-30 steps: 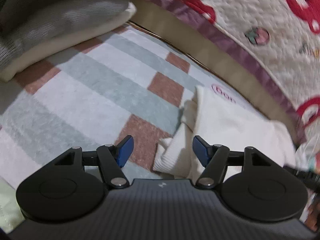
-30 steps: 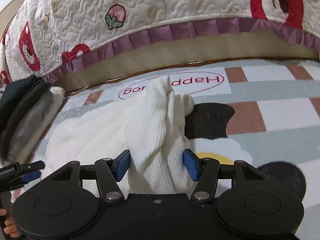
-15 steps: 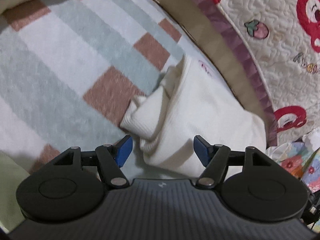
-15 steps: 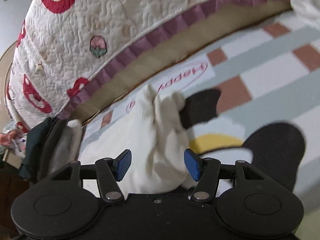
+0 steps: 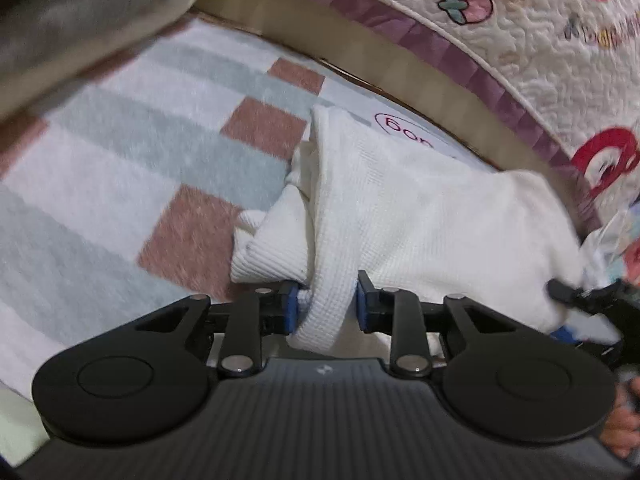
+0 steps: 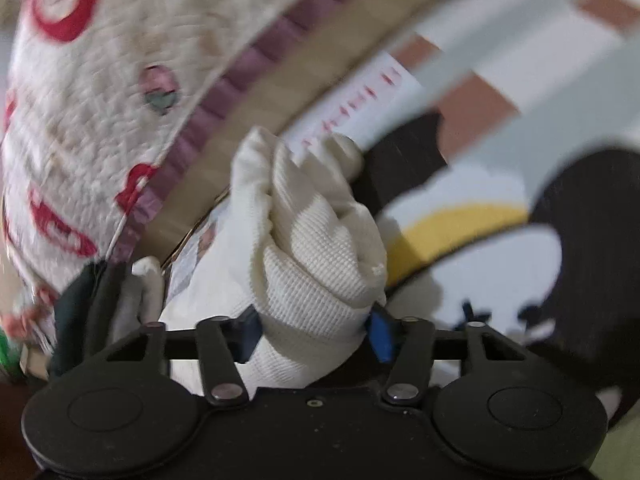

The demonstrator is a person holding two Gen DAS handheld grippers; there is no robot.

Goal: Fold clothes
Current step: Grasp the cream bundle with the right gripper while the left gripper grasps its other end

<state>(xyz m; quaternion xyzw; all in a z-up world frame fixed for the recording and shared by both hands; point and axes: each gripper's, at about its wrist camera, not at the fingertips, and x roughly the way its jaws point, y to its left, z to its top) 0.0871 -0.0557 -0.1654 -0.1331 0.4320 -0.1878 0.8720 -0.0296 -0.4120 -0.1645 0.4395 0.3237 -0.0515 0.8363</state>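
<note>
Currently, a white knit garment is seen lying bunched on a checked rug, close to the quilt with its purple frill and red print. The left gripper is closed down on a rolled edge of the garment at its near end; cloth is pressed between both blue pads, with only a narrow gap left between the jaws, filled by fabric. In the left wrist view the rest of the garment is spread away from the fingers toward the quilt, and a ribbed cuff is folded out to the left of the grip. The right gripper is likewise set around a thick bundle of the garment; its jaws are held wider, and the bundle fills the space between them, touching both pads. The bundle is raised above the rug in that view, though the picture is blurred. A stack of dark and grey folded clothes is noted at the far left of the rug, well apart from the garment. The same stack is seen at the lower left in the right wrist view, beside the quilt.
</note>
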